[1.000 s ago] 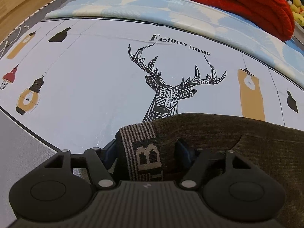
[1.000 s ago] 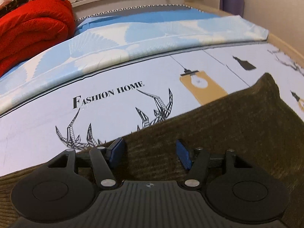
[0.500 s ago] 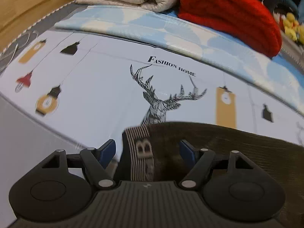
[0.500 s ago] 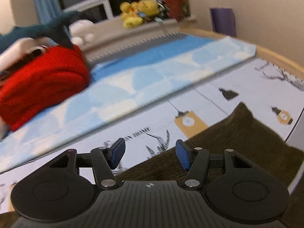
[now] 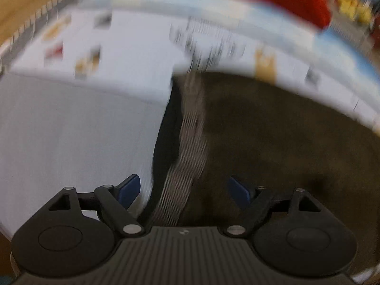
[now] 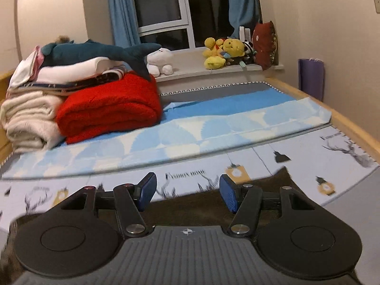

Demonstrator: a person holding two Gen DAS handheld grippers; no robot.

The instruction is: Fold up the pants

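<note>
Brown pants (image 5: 273,142) matt ribbed cloth (striped woven waistband (image 5: 187,147)); red blanket (image 6: 109,109) fuzzy.

I'm working in a home bedroom: a wood-framed bed (image 6: 351,128) with a printed sheet (image 6: 296,156) fills my view. At ten o'clock sit a folded red blanket (image 6: 109,106) and stacked bedding (image 6: 28,116). At twelve, blue curtains (image 6: 123,14) frame a dark window (image 6: 163,0), with plush toys (image 6: 223,49) along the sill.
</note>
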